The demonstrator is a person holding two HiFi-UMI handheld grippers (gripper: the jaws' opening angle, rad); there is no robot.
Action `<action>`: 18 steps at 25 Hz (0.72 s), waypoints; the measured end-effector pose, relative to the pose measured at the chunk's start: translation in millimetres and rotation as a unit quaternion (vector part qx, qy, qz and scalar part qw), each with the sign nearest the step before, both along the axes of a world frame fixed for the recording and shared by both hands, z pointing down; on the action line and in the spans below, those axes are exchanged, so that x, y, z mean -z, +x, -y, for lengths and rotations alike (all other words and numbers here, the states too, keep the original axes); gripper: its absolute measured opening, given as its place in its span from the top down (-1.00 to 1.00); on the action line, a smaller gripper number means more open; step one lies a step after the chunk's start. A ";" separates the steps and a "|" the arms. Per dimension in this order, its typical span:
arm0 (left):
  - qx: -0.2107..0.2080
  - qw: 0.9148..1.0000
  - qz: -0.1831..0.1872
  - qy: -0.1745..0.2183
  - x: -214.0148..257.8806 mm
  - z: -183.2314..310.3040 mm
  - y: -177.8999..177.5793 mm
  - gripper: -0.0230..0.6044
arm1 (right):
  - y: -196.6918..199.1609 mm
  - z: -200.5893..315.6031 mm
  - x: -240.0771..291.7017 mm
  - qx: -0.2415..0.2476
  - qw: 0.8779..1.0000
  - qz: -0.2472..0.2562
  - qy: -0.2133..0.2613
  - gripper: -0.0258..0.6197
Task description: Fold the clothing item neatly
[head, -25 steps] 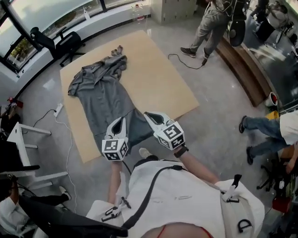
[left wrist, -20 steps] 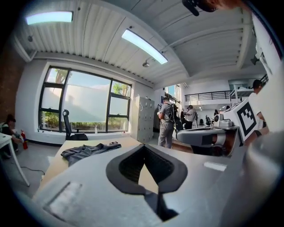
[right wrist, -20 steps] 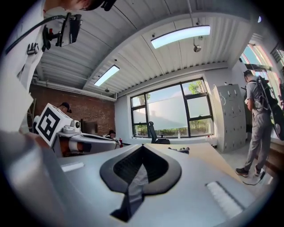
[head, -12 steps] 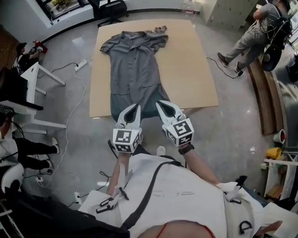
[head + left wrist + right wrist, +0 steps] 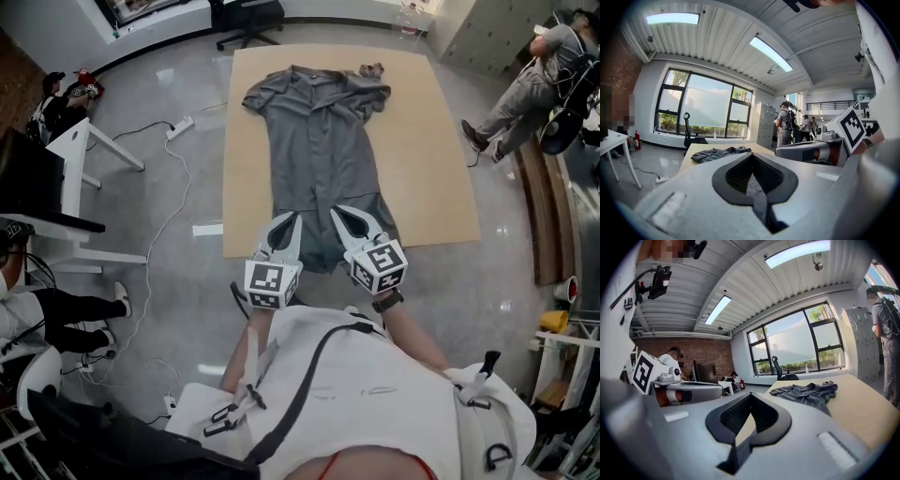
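Nearest, the left gripper [image 5: 289,221] and right gripper [image 5: 341,216] sit side by side, both clenched on nothing, above the near hem of the grey garment [image 5: 319,150]. It lies lengthwise, spread flat on a tan board [image 5: 427,141] on the glossy grey floor [image 5: 178,216], its far right sleeve bunched. Left stands a white table [image 5: 73,145]; farther off are an office chair [image 5: 246,13] and a standing person [image 5: 525,89].

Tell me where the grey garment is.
Head view, centre: the grey garment lies spread lengthwise on the tan board, collar end at the top, hem at the bottom.
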State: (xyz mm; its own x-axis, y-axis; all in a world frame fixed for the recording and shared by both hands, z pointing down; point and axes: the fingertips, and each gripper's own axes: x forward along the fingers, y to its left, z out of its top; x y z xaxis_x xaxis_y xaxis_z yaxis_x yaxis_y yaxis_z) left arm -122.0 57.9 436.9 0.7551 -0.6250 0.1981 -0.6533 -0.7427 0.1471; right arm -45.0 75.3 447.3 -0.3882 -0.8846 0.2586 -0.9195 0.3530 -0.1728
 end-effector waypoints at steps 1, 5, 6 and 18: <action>-0.008 1.000 0.003 0.007 -2.3 16.1 -6.6 0.93 | -10.3 16.1 -4.8 -0.003 1.000 0.002 -0.005 0.90; -0.024 1.000 -0.009 -0.014 -13.6 70.5 -29.4 0.93 | -42.0 58.0 -11.7 -0.016 0.999 0.007 -0.032 0.90; -0.031 0.999 -0.013 -0.021 -15.6 78.1 -29.4 0.93 | -43.2 61.7 -10.8 -0.018 0.999 -0.003 -0.037 0.90; -0.054 0.999 -0.008 0.001 -3.9 197.8 38.4 0.93 | 34.2 156.3 -23.9 -0.031 0.998 -0.007 -0.051 0.90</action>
State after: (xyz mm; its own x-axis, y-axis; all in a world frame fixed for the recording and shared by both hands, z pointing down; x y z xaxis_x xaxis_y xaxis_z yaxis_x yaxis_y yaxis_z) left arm -83.6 -139.9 440.7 0.8211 -0.5401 0.1846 -0.5670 -0.8091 0.1546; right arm -10.8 -81.0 471.2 -0.3289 -0.8754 0.3543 -0.9418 0.2763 -0.1918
